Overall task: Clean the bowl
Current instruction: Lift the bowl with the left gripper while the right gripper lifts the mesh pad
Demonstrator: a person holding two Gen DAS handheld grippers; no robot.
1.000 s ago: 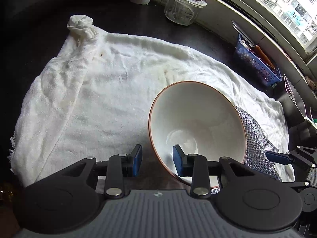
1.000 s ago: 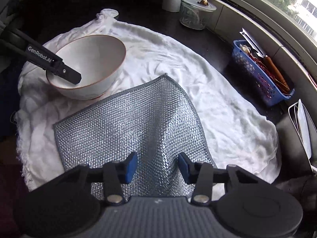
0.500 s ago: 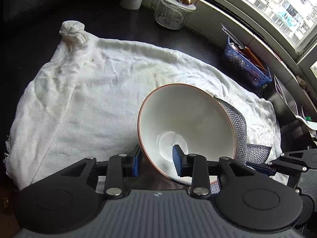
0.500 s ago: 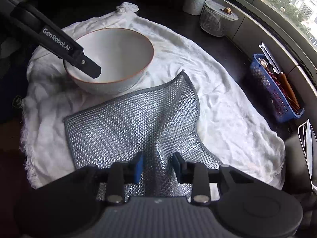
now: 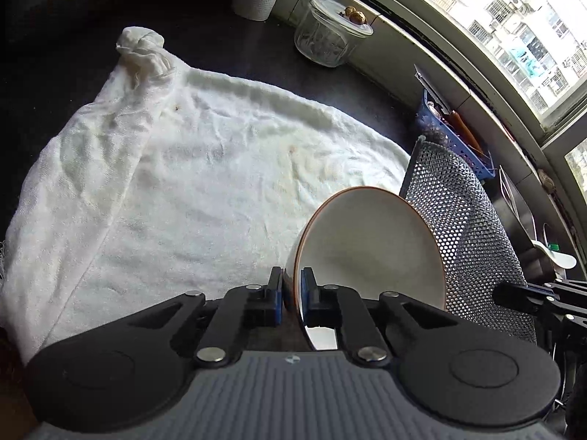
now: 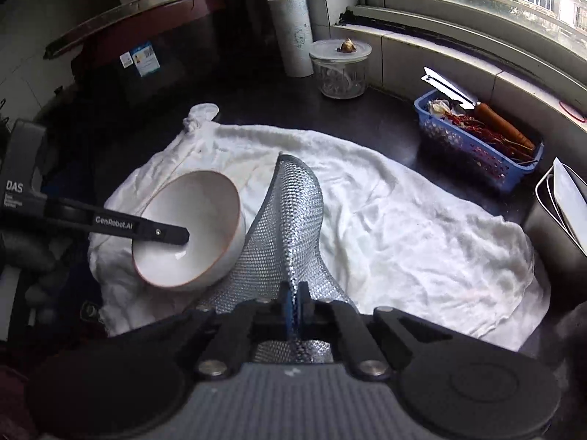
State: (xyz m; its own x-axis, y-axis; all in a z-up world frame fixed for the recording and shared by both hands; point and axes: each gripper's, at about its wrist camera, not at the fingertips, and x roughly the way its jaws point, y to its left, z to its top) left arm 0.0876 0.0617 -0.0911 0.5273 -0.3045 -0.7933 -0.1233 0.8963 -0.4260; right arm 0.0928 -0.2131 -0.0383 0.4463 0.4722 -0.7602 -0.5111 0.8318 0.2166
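Dark tabletop (image 6: 367,117) under the white towel (image 5: 183,183): your left tongs (image 5: 291,295), open a second ago, now clench the tilted bowl's (image 5: 367,249) rim, lifted off the towel, while your right tongs (image 6: 295,306), also closed since, grasp the raised mesh cloth (image 6: 293,220) beside it.

Both wrist cams look fwd/down, close over white towel (image 5: 205,190); share bowl (image 6: 190,231) & windowsill.
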